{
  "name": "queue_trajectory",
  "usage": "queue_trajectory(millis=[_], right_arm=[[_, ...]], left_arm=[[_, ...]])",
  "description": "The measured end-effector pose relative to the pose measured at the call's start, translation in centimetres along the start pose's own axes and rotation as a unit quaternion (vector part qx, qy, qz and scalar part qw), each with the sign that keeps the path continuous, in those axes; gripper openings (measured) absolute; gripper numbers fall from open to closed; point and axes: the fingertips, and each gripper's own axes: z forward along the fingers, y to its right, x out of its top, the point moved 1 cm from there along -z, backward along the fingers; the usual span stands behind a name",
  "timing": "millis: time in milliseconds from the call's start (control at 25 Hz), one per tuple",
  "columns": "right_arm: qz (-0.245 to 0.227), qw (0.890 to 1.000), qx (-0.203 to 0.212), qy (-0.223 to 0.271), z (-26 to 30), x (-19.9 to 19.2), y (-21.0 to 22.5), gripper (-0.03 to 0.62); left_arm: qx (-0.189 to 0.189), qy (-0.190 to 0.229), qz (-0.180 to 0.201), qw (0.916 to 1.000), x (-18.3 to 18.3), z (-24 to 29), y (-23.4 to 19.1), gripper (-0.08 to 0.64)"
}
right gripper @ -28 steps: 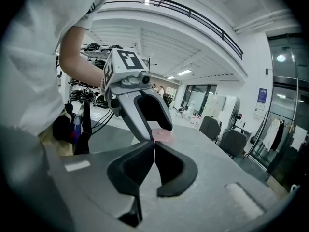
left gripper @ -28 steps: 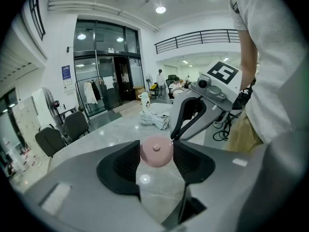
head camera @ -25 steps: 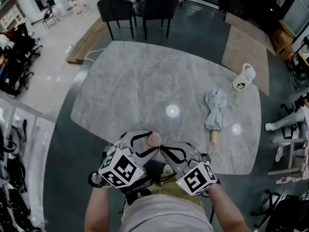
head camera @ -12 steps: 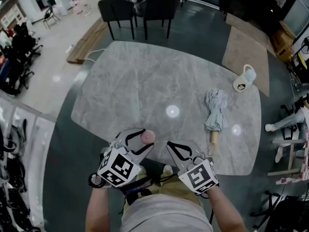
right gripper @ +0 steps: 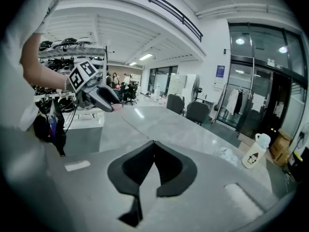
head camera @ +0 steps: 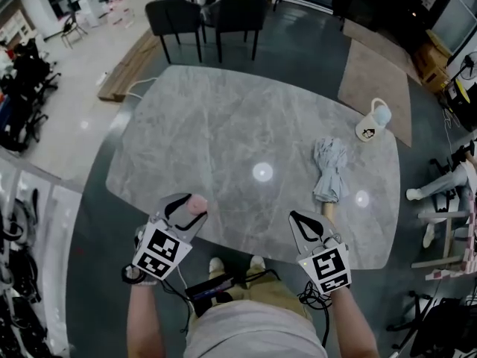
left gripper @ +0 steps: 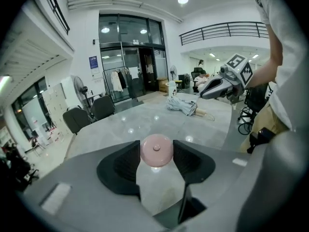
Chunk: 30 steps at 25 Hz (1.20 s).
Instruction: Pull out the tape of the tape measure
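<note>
Left gripper (head camera: 192,209) is clamped on the tape measure (left gripper: 156,150): small round pink case, pads on its 2 sides, centre button facing the gripper's camera. It's held in the air over the near edge of the marble table (head camera: 223,125), on the person's left.

Right gripper (head camera: 297,218) is pinched fully closed, tips touching. It sits well apart from the left one, near the handle end of the folded umbrella (head camera: 329,171). No tape shows in its tips or strung between the 2 grippers in any view. It's either too thin to resolve or not caught, so I'd call the pull unconfirmed.

To do it well:
- Tab and slot aren't visible from here, so locate them first.
- Move the right tips over to the case, open just enough, and pinch the tab only, not the case.
- Hold the left clamp firm with the slot pointing at the right gripper.
- Pull straight along the slot line, level and slow. A sideways angle will likely twist the small case out of the pads.
- Stay clear of the umbrella.
</note>
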Motion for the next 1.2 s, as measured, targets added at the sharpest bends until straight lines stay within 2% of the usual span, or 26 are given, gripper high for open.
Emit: queue_trajectory(millis=[280,480,720,880,1200], right_arm=[[0.035,0.993,-0.102,-0.039,-2.8,-3.6,5.4,0.003],[0.054,0.981,-0.174,-0.062,-5.7,-6.4,9.4,0.003],[0.068,0.966,-0.236,-0.083,-8.3,-8.6,13.0,0.003],[0.087,0.961,-0.250,-0.085,-9.2,-9.2,13.8,0.005],[0.116,0.960,-0.241,-0.079,-8.0,-9.5,13.4,0.005]], left_arm=[[0.035,-0.023,-0.018,0.9990,-2.9,-0.5,-3.6,0.232],[0.051,-0.042,-0.028,0.9974,-5.1,-0.7,-5.6,0.232],[0.078,-0.057,-0.037,0.9946,-7.1,-1.2,-8.2,0.232],[0.100,-0.063,-0.053,0.9916,-8.1,-2.2,-10.2,0.232],[0.097,-0.064,-0.054,0.9917,-9.1,-1.6,-10.4,0.232]])
